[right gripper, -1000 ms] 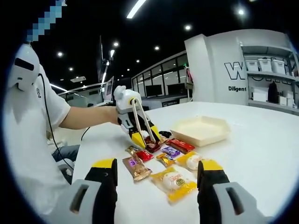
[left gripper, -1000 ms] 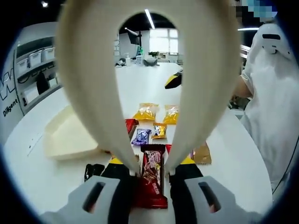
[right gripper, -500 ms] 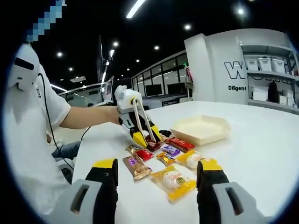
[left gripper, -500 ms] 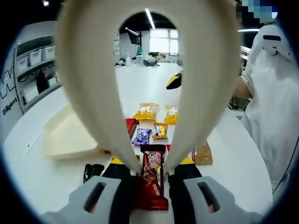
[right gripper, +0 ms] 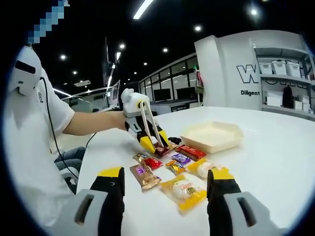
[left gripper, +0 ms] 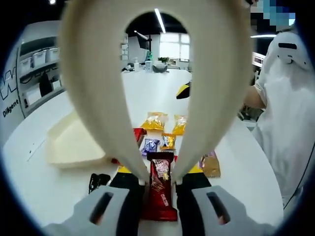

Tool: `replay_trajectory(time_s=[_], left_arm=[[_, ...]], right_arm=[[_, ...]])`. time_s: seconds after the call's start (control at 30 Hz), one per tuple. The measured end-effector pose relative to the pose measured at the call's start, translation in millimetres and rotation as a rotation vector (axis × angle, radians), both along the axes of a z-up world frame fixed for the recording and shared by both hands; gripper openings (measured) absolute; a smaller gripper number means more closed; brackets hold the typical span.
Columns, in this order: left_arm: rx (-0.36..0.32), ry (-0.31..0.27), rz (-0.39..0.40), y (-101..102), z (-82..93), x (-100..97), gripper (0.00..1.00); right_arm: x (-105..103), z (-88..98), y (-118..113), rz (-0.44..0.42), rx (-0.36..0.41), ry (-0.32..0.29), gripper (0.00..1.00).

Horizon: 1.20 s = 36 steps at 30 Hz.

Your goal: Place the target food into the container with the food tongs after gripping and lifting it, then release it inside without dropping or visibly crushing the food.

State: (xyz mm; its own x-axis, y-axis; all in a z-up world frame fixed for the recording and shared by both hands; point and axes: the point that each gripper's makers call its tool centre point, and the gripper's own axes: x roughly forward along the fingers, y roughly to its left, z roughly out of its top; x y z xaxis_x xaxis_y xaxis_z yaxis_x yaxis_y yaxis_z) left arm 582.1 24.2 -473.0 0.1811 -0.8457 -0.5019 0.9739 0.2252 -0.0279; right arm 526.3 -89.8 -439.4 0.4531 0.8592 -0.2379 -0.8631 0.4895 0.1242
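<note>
White table [right gripper: 275, 162] under everything. Large yellow packet [right gripper: 184, 191] between right gripper's fingers [right gripper: 221, 196], just ahead of tips. Brown packet [right gripper: 145, 176] ahead of left-hand finger. Small red [right gripper: 153, 162], orange [right gripper: 173, 167] and purple [right gripper: 180, 158] packets farther ahead. Small black object [left gripper: 97, 181] on table just left of left gripper's fingers [left gripper: 115, 206]. Shelves with bins [right gripper: 283, 69] far ahead, right. Person in white shirt [right gripper: 29, 128] far left of fingers.

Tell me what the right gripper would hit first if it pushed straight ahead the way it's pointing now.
Most likely the yellow snack packet lying on the white table between the right gripper's open jaws. Beyond it lie more wrapped snacks, then the cream tray. Depth is unclear, so a level push might pass just above the packet.
</note>
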Motion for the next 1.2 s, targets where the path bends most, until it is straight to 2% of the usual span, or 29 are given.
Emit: replay_trajectory(time_s=[0.37, 0.67, 0.9, 1.2], left_arm=[[-0.019, -0.034, 0.029, 5.3, 31.9, 2.9, 0.22], [-0.026, -0.059, 0.017, -2.7, 52.0, 10.5, 0.22], [-0.029, -0.086, 0.006, -11.9, 68.3, 22.2, 0.22], [-0.036, -0.106, 0.001, -18.0, 81.2, 39.8, 0.22]], right_arm=[[-2.3, 6.9, 1.9, 0.009, -0.007, -0.012, 0.67], [-6.8, 12.2, 3.3, 0.014, -0.015, -0.018, 0.67], [5.2, 12.7, -7.6, -0.040, -0.040, -0.009, 0.67], [19.4, 8.6, -9.9, -0.048, -0.047, -0.006, 0.69]])
